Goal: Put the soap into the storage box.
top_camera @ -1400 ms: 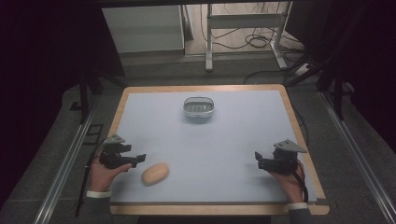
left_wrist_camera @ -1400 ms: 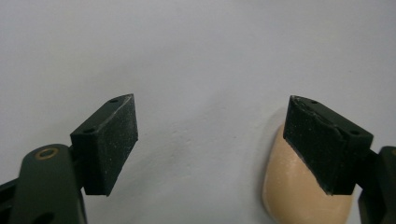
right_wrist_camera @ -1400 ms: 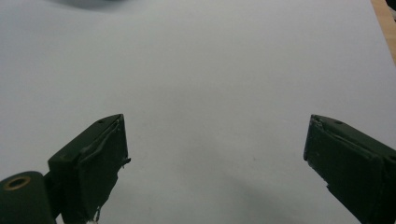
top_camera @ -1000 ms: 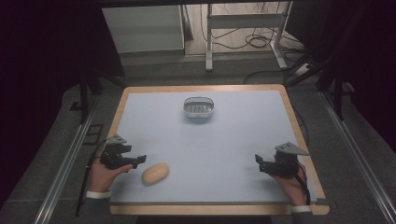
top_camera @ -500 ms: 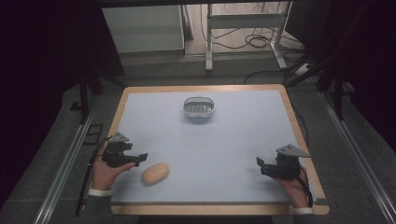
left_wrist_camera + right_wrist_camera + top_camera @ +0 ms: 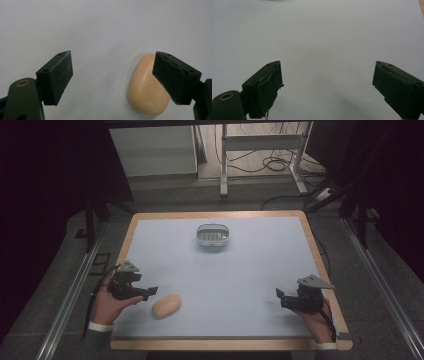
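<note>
A smooth tan oval bar of soap (image 6: 166, 306) lies near the front left corner of the pale blue table (image 6: 260, 270) (wooden rim). The left gripper (image 6: 150, 291) gapes beside it; the right gripper (image 6: 279, 295) gapes too, holding nothing.

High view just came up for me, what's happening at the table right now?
A person holds a gripper in each hand over a pale blue table. The left gripper is open and sits right beside a tan bar of soap, not yet gripping it; in the left gripper view the soap lies behind one jaw. The right gripper is open over bare table. A soap dish sits at the far side.
</note>
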`<state>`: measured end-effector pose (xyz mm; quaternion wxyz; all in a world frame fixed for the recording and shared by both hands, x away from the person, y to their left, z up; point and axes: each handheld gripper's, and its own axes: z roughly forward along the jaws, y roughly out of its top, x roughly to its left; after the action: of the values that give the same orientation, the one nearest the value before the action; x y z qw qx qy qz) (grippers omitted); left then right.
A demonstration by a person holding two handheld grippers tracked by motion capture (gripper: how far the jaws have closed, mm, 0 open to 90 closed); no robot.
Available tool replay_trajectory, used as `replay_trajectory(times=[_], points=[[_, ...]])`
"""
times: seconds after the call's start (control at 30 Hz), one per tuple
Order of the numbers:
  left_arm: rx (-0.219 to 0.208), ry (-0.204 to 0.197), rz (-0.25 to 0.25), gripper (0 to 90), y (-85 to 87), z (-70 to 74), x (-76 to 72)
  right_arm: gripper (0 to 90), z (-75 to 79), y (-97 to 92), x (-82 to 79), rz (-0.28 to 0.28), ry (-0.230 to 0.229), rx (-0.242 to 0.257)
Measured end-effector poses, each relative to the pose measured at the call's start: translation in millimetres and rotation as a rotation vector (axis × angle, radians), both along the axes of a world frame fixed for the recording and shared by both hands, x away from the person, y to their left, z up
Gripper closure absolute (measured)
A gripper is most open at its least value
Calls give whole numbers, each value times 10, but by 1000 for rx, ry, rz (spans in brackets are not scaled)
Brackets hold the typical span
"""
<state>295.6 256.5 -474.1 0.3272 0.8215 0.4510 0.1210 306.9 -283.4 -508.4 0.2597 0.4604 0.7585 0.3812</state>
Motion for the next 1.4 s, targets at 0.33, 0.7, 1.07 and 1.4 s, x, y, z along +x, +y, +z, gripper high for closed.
replay_trajectory(times=[0.33, 0.7, 1.07, 1.4], points=[[55, 27, -60, 165, -185, 0, 9, 88, -9, -48, -56, -16, 0, -11], [81, 41, -103, 165, -301, -43, -47, 88, -35, -22, -39, -3, 5, -28], [113, 94, -156, 171, -502, -222, -68, 88, -34, -48, -35, -25, 19, -33], [144, 122, -178, 186, -582, -334, -92, 89, -44, -47, -30, -31, 23, -42]])
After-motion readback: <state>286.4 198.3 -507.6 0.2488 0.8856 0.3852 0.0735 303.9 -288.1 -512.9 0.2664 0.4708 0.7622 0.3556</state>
